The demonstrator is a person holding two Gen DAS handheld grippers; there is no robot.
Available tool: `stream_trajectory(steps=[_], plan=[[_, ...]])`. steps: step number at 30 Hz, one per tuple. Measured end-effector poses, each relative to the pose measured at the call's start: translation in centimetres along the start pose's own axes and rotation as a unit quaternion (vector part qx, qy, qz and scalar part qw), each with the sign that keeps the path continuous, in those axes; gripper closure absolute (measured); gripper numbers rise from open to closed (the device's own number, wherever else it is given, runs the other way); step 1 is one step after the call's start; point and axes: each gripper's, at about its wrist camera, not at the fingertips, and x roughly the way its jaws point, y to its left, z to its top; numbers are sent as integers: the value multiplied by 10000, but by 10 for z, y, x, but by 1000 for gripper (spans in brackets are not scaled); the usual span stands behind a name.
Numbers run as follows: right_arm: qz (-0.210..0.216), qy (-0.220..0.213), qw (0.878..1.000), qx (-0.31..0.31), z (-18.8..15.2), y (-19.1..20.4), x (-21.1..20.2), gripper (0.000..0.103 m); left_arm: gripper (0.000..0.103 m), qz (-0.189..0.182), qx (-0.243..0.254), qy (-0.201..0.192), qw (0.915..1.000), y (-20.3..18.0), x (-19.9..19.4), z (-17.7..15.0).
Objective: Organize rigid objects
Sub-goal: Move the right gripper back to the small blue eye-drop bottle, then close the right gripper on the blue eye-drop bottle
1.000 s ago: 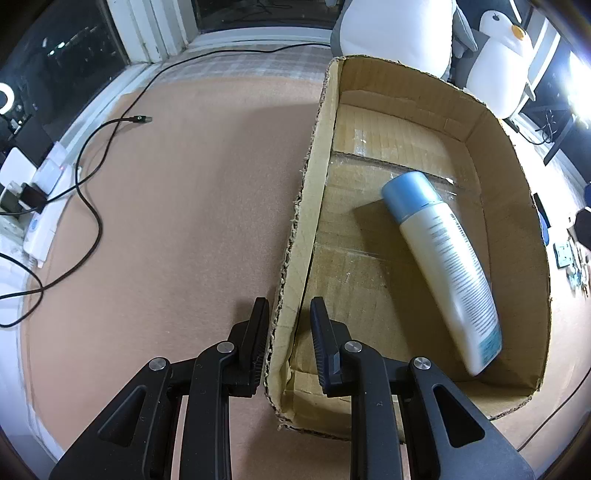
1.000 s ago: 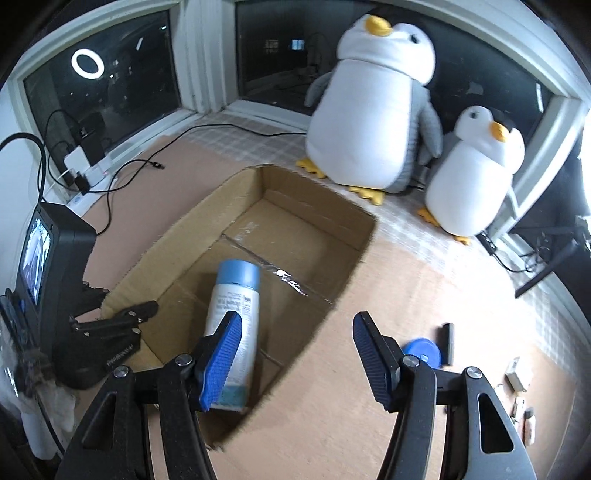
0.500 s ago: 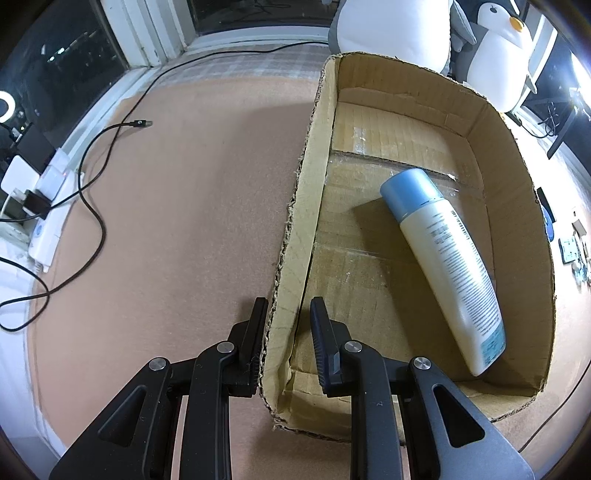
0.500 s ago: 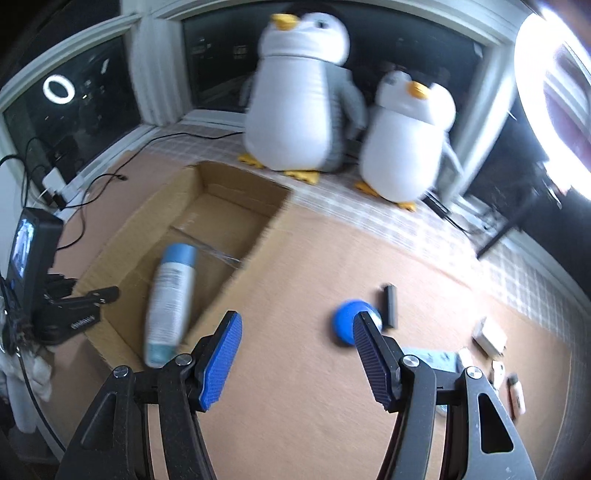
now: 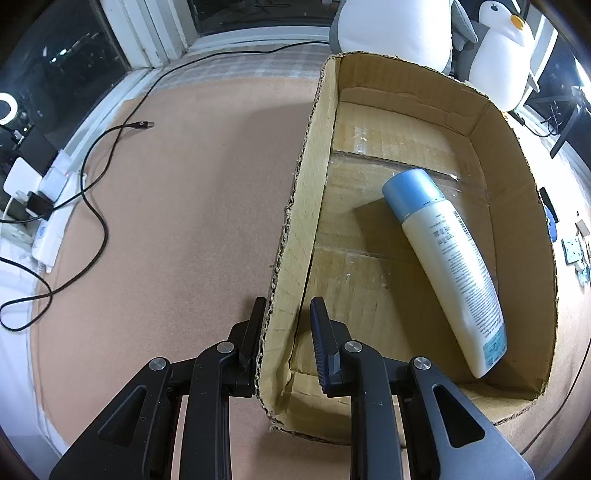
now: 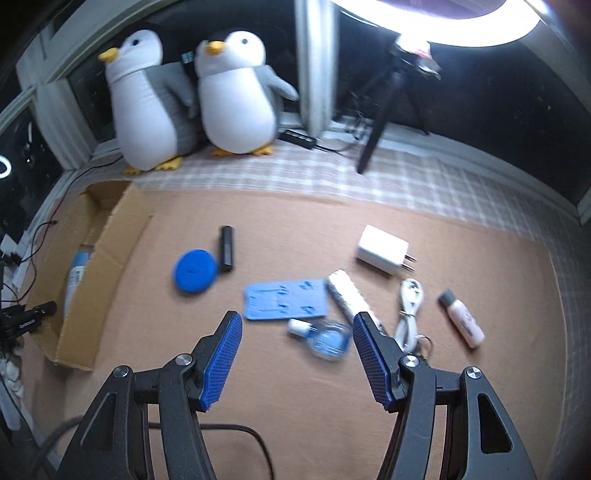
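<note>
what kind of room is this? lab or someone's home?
Likely a home room set up for filming: plush penguins on a window ledge, a ring light on a tripod, and household odds and ends on a floor mat.

2 plush penguins (image 6: 207, 99) by window; ring light (image 6: 436, 22) on tripod; black cable (image 5: 92, 177) on mat.

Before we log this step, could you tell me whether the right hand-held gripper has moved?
Yes: the right hand-held gripper swung rightward, away from the cardboard box.

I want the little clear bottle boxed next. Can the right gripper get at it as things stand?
Probably yes. The right gripper is open and empty, with the small clear bottle lying just beyond its fingertips on bare mat. The blue card and white stick crowd its far side.
</note>
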Motion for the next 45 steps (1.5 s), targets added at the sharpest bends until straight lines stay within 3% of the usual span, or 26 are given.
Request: stream_trajectory(steps=[3, 5, 11, 24, 45], plan=[[87, 121, 9998, 97, -4, -21, 8, 45, 83, 11, -3, 3, 10000, 0, 0, 0], [193, 200, 9996, 103, -6, -27, 12, 51, 83, 2, -12, 4, 10000, -1, 0, 0], [346, 409, 9977, -405, -13, -26, 23, 62, 83, 18, -7, 2, 10000, -1, -1, 0], [412, 715, 9882, -1292, -2, -8, 57, 62, 83, 3, -42, 17, 10000, 1, 0, 0], [508, 1062, 9827, -1428, -14, -7, 81, 62, 83, -14, -64, 19, 10000, 3, 0, 0]])
